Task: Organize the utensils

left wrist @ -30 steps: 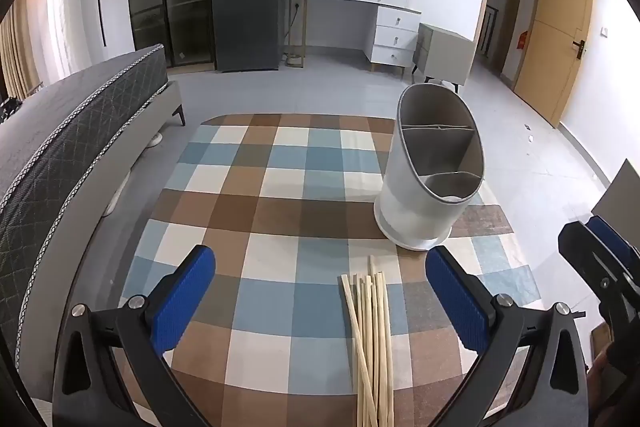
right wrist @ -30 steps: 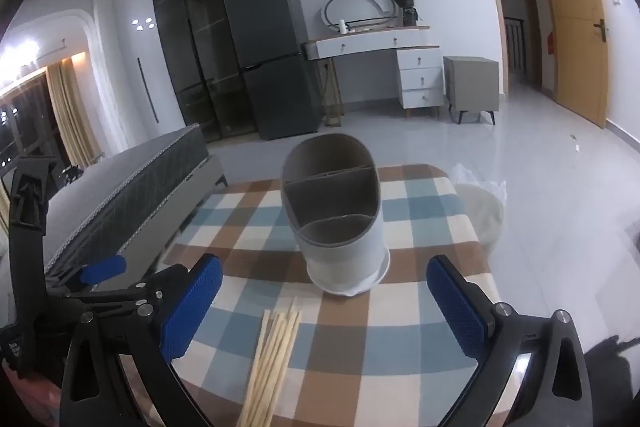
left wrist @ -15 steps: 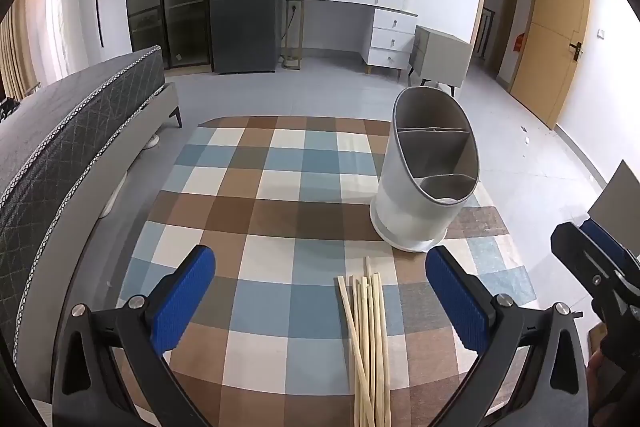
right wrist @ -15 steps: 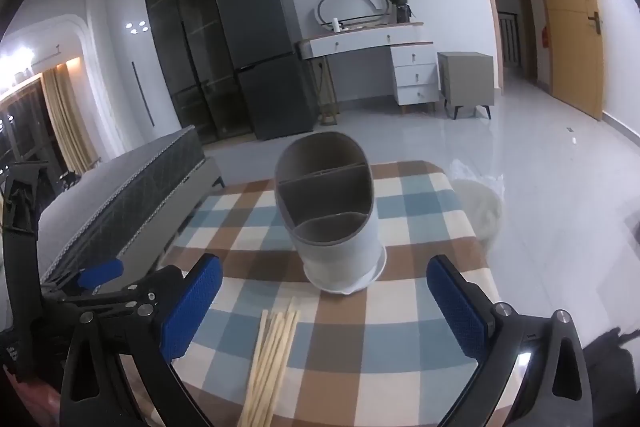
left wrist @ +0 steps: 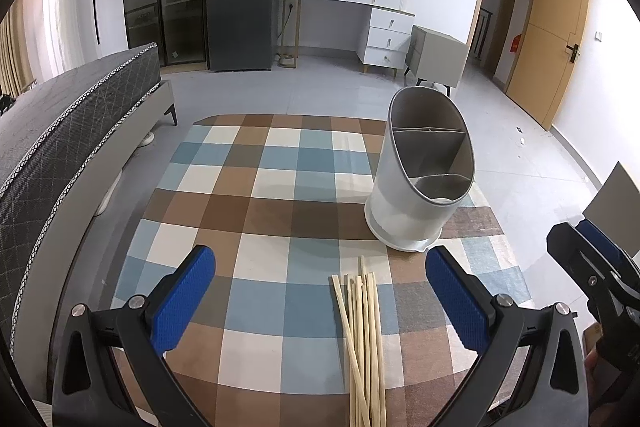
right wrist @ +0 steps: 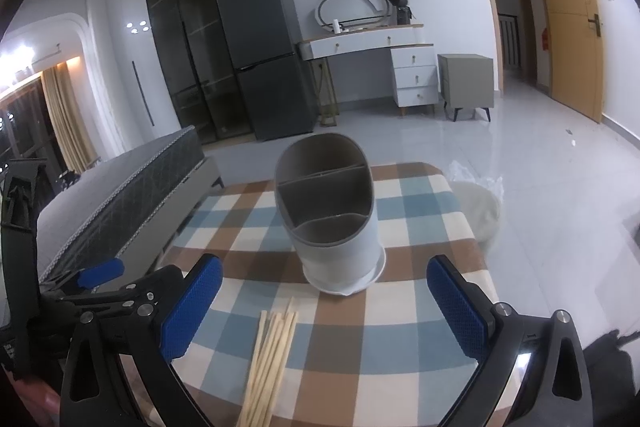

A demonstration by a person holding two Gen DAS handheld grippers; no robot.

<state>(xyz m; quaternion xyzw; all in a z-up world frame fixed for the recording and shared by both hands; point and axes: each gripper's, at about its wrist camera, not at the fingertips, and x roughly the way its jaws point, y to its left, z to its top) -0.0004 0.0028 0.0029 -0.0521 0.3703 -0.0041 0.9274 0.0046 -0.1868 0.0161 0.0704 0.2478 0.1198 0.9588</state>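
- Chopsticks (left wrist: 362, 343): a loose bundle lying flat on the checkered tablecloth (left wrist: 256, 195), between the spread fingers of the left gripper (left wrist: 320, 293), touching neither pad.
- Utensil holder (left wrist: 420, 179): grey, with dividers inside, upright just beyond the chopstick tips.
- Right gripper (right wrist: 324, 299): fingers spread, holding nothing, above the same bundle.

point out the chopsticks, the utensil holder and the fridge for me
chopsticks (left wrist: 362, 339): left wrist view, middle of the bundle lying on the checked cloth.
utensil holder (right wrist: 340, 255): right wrist view, front of its white outer wall.
fridge (left wrist: 240, 27): left wrist view, lower door.
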